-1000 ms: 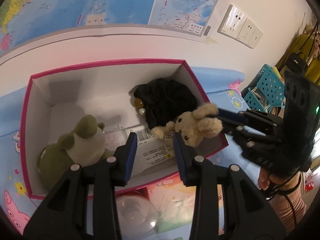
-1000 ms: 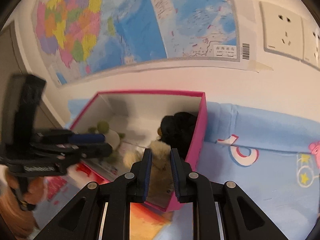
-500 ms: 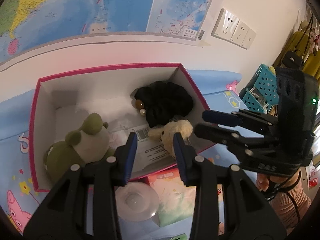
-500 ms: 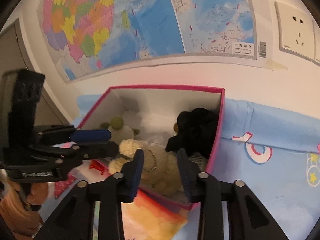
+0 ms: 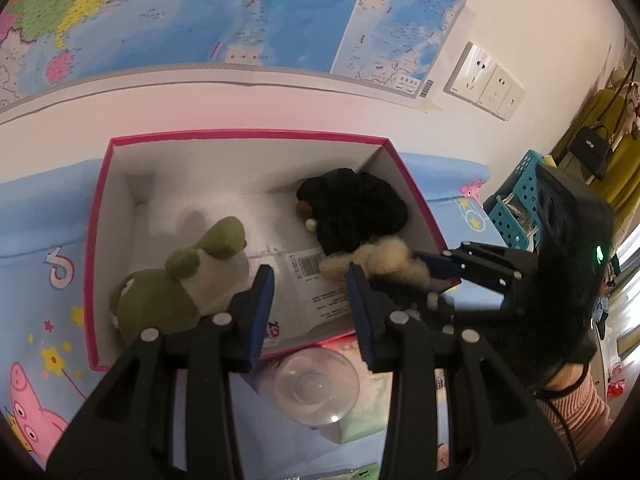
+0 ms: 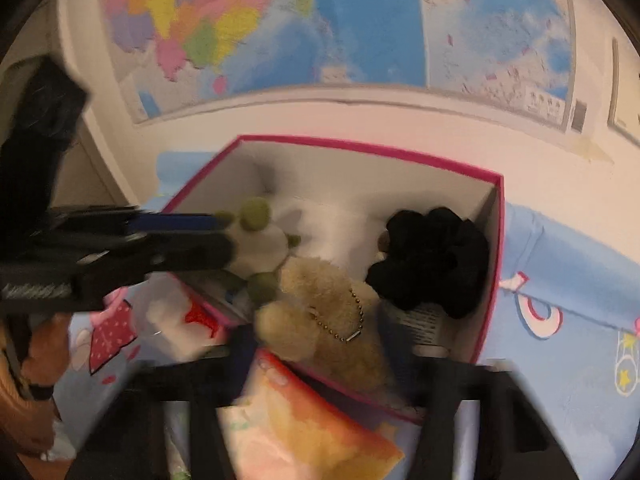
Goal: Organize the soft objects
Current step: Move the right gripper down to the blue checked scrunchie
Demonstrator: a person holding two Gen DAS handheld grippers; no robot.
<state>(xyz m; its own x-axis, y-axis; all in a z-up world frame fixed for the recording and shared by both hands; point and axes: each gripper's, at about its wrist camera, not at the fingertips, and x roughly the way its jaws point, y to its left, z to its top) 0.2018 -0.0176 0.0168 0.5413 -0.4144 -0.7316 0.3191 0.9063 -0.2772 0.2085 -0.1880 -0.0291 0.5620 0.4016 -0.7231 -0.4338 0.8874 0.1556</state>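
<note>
Release of the beige teddy bear point(image 6: 320, 312) into the pink box point(image 5: 248, 136). One second earlier the bear was pinched between the fingers of the right gripper point(image 6: 320, 364) above the box's right wall; half a second ago those fingers were already spread. Now they stand wide apart, blurred, along the lower edge of the right wrist view, and the bear is seen lying free between them, over the box's near rim, its ball chain uppermost. One more soft object is thus judged to be stowed.

In the left wrist view, the bear lies right of centre, touching the black scrunchie point(image 5: 356, 208) in the box's right corner; the green frog plush point(image 5: 180, 284) lies at lower left, on the box floor. The right gripper enters from the right edge, its tips at the bear.

The left gripper point(image 5: 310, 308) is held parted and empty over the box's near wall, above a clear plastic dome point(image 5: 316, 384).
</note>
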